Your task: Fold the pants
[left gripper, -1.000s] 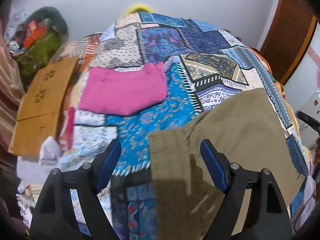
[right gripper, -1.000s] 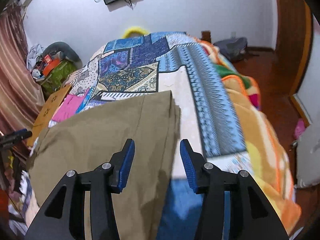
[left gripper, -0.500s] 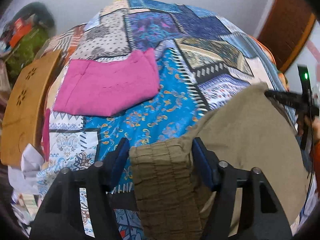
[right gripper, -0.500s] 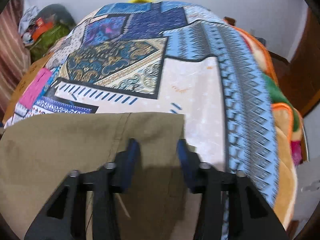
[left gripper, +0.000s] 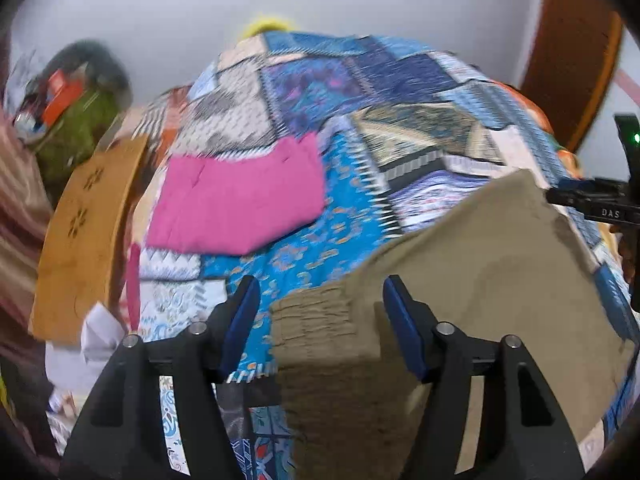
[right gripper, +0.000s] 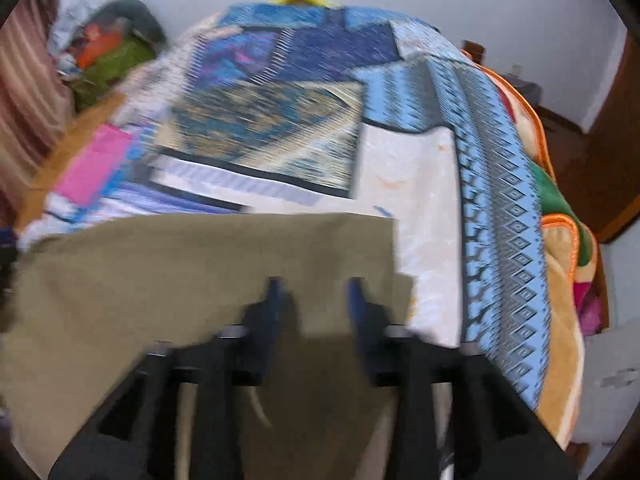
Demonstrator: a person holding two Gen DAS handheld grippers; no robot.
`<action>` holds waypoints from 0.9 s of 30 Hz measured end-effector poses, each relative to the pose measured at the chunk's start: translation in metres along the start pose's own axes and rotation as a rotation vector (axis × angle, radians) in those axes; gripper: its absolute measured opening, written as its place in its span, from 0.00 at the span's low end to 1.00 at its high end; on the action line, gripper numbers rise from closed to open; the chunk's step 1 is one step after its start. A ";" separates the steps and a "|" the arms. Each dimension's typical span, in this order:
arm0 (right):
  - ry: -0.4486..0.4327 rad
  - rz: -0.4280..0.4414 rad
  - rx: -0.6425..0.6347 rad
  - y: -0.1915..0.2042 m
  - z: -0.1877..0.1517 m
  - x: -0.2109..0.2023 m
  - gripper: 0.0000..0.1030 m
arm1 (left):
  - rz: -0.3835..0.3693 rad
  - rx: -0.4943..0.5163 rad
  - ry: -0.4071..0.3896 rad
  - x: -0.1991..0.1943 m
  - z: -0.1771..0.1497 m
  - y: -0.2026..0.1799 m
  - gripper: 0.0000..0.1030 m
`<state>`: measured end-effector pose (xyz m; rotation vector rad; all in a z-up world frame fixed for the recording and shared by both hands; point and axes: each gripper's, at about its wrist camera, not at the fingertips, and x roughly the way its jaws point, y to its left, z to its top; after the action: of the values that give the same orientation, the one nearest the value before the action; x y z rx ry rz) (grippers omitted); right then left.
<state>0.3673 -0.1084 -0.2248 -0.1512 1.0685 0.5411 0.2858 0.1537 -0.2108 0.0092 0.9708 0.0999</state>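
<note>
Olive-khaki pants (left gripper: pixel 460 272) lie across the near part of a patchwork bed cover, also in the right wrist view (right gripper: pixel 180 276). My left gripper (left gripper: pixel 320 312) is open, its blue pads on either side of the gathered elastic waistband (left gripper: pixel 316 324). My right gripper (right gripper: pixel 316 296) is open over the pants' other end, near the hem corner (right gripper: pixel 384 232). Both views are motion-blurred. The right gripper's black body (left gripper: pixel 592 200) shows at the right edge of the left wrist view.
A folded pink garment (left gripper: pixel 240 204) lies on the cover (left gripper: pixel 360 92) further back left. A wooden board (left gripper: pixel 84 232) leans at the bed's left side, with clutter and bags (left gripper: pixel 76 120) behind. An orange blanket (right gripper: pixel 560 280) hangs off the right edge.
Both grippers had dropped to the pants and narrowed around the waistband and hem. Now they have lifted back a little and stand wider, with the pants flat on the bed.
</note>
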 end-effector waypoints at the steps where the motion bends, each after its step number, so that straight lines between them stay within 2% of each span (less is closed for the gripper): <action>1: -0.023 0.021 -0.004 0.007 -0.001 -0.009 0.54 | -0.024 0.007 -0.004 -0.004 0.001 -0.006 0.72; 2: -0.048 0.045 -0.018 0.016 -0.002 -0.018 0.54 | -0.044 0.010 -0.001 -0.005 0.001 -0.010 0.77; 4: -0.047 0.092 -0.041 0.035 -0.003 -0.024 0.56 | -0.091 0.016 0.020 -0.002 0.001 -0.021 0.78; 7: 0.001 0.170 -0.048 0.061 -0.010 -0.019 0.60 | -0.120 0.037 0.075 0.010 -0.005 -0.038 0.78; 10: 0.078 0.159 -0.124 0.086 -0.027 -0.002 0.60 | -0.146 0.067 0.160 0.026 -0.020 -0.051 0.78; 12: 0.113 0.120 -0.167 0.097 -0.044 0.004 0.60 | -0.116 0.099 0.138 0.025 -0.033 -0.057 0.78; 13: 0.090 0.108 -0.166 0.097 -0.052 0.000 0.60 | -0.111 0.107 0.123 0.022 -0.037 -0.058 0.78; 17: 0.098 0.131 -0.119 0.085 -0.069 -0.017 0.60 | -0.120 0.100 0.102 0.006 -0.050 -0.054 0.78; 21: 0.085 0.117 -0.108 0.078 -0.092 -0.031 0.60 | -0.084 0.133 0.080 -0.010 -0.069 -0.054 0.79; 27: 0.059 0.093 -0.066 0.067 -0.123 -0.056 0.61 | -0.073 0.090 0.067 -0.033 -0.096 -0.046 0.79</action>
<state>0.2168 -0.1161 -0.2266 -0.1767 1.1199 0.6599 0.1922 0.1019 -0.2399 0.0531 1.0410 -0.0103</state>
